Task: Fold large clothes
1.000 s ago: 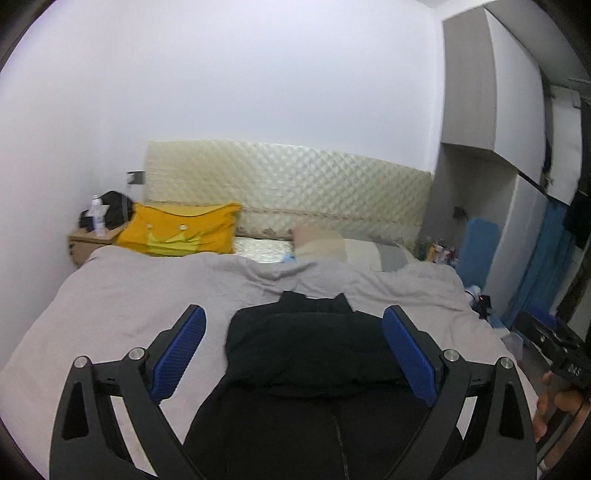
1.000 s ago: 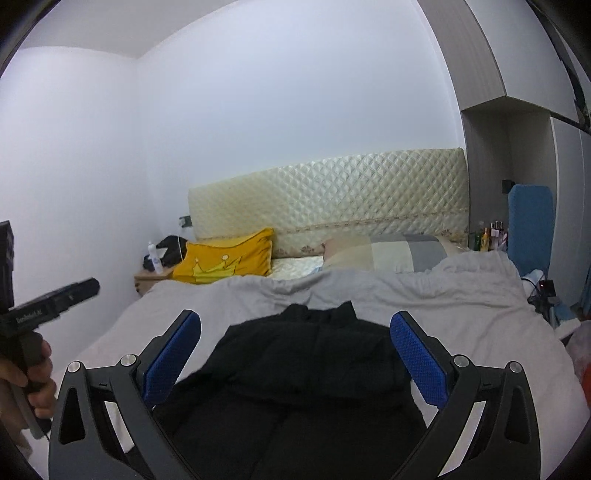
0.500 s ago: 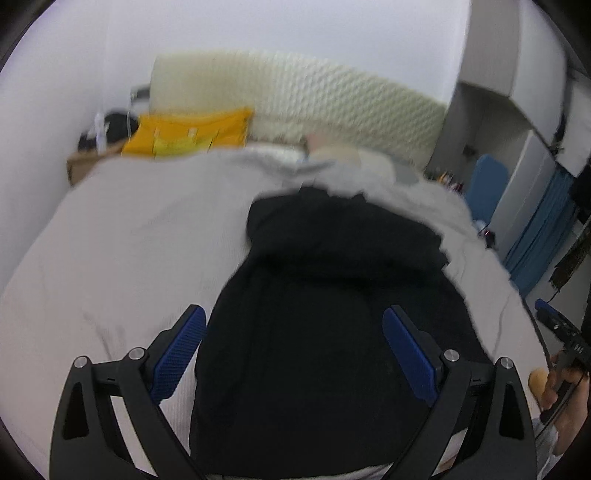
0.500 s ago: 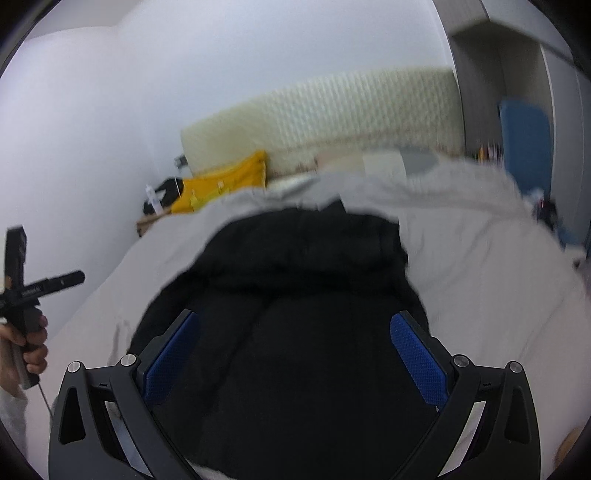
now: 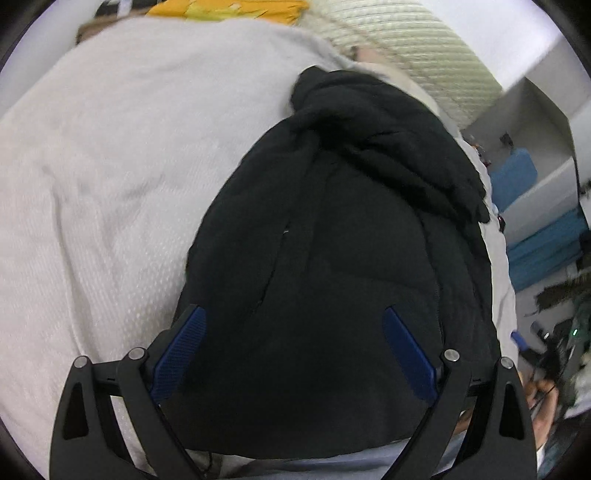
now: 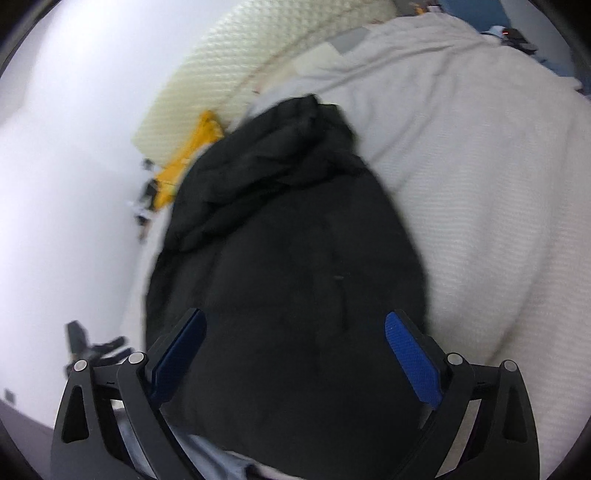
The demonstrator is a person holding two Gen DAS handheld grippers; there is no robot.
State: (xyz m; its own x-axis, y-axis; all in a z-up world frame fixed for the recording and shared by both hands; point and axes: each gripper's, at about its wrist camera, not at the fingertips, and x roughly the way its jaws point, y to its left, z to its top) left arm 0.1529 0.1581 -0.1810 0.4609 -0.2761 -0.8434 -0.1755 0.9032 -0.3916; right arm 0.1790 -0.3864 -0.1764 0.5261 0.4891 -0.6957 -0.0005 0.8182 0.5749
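The black coat [image 5: 332, 258] lies spread on the bed, its hem at the near edge and its bunched hood [image 5: 369, 122] pointing toward the headboard [image 5: 406, 48]. A slim seam or zipper line runs down its front. In the right wrist view the coat [image 6: 288, 280] fills the middle of the frame, with the crumpled hood [image 6: 280, 155] at its far end.

The left gripper [image 5: 293, 347] hangs over the coat's lower part with its jaws spread wide, blue pads [image 5: 181, 350] to either side, nothing between them. Whether the fingers touch the fabric cannot be told. The right gripper [image 6: 293, 347] is likewise wide open over the same lower part, blue pads [image 6: 413, 354] apart and holding nothing.

The coat rests on a pale blanket [image 5: 110, 166] that covers the bed and stretches to the left edge; in the right wrist view the blanket [image 6: 480, 166] runs off toward the right edge. A yellow pillow [image 5: 229, 7] sits at the head end by the headboard, also seen blurred in the right wrist view [image 6: 192, 155]. Past the bed's right edge stand blue items [image 5: 517, 177] beside a white cabinet [image 5: 535, 110].
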